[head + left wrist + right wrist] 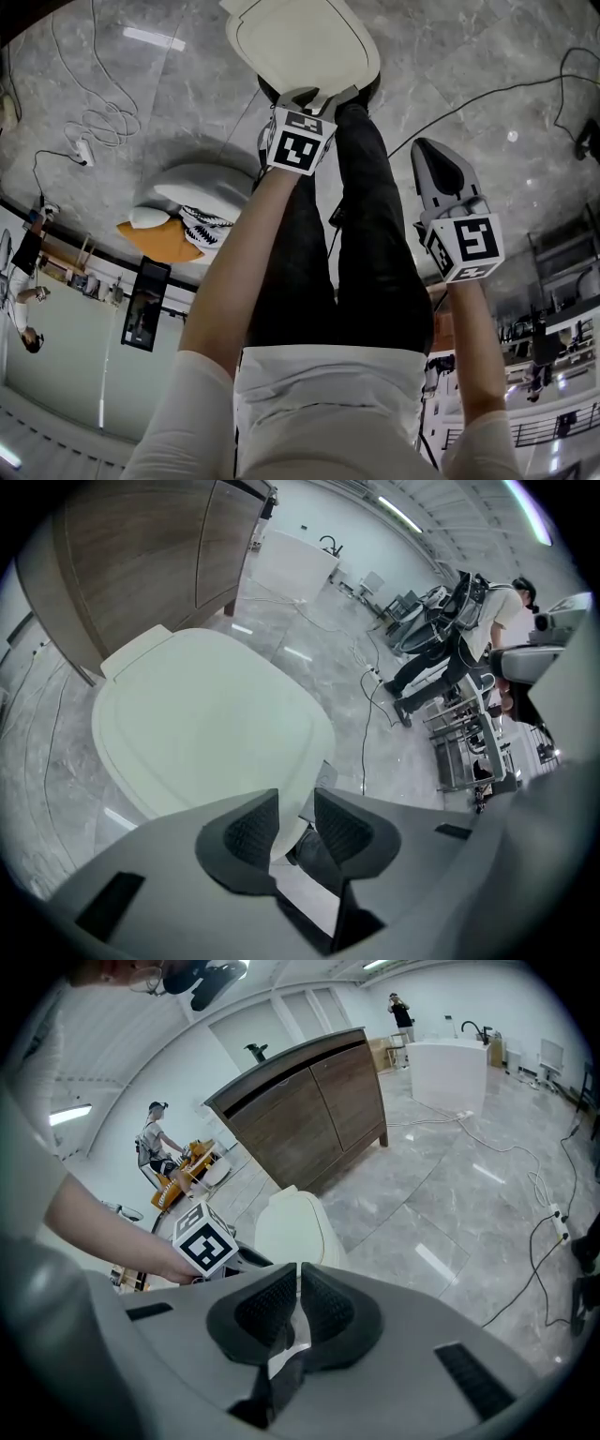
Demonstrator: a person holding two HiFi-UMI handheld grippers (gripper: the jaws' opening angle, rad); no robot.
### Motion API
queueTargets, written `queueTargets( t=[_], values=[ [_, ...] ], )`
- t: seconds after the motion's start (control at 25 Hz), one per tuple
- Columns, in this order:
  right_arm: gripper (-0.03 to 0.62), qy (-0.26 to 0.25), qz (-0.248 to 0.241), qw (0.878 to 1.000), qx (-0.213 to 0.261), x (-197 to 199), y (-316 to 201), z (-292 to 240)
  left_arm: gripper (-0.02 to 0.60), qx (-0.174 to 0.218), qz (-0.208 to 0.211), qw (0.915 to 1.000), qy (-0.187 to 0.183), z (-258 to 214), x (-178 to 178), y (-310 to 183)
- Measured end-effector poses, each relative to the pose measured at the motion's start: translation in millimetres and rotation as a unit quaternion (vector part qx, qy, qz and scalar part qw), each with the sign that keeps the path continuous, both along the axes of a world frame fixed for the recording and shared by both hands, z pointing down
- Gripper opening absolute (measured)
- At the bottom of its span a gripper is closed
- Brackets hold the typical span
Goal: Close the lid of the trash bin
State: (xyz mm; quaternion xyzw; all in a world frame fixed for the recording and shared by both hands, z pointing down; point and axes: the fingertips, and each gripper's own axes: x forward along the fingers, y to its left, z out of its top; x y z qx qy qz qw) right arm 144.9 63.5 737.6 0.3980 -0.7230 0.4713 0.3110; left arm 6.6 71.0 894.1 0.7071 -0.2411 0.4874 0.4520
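Observation:
The trash bin's cream oval lid lies at the top of the head view, over a dark bin body. My left gripper is at the lid's near edge. In the left gripper view the lid fills the middle, and its near rim runs down between the pads of the left gripper, which is shut on it. My right gripper hangs off to the right, apart from the bin, shut with nothing in it. The right gripper view shows its own jaws together, the lid beyond them, and the left gripper's marker cube.
I stand right at the bin, my dark trouser legs below it. A brown wooden cabinet stands behind the bin. Cables trail over the grey marble floor. A white and orange machine sits left. Metal racks and people are farther off.

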Motion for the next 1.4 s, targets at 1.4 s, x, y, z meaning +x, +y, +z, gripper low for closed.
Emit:
queueTargets(
  t=[1.4],
  values=[
    [0.034,0.009,-0.024,0.998,0.06,-4,-13,-64,0.101,0.045,-0.064,0.9968,0.018,-77,-8,-10]
  ],
)
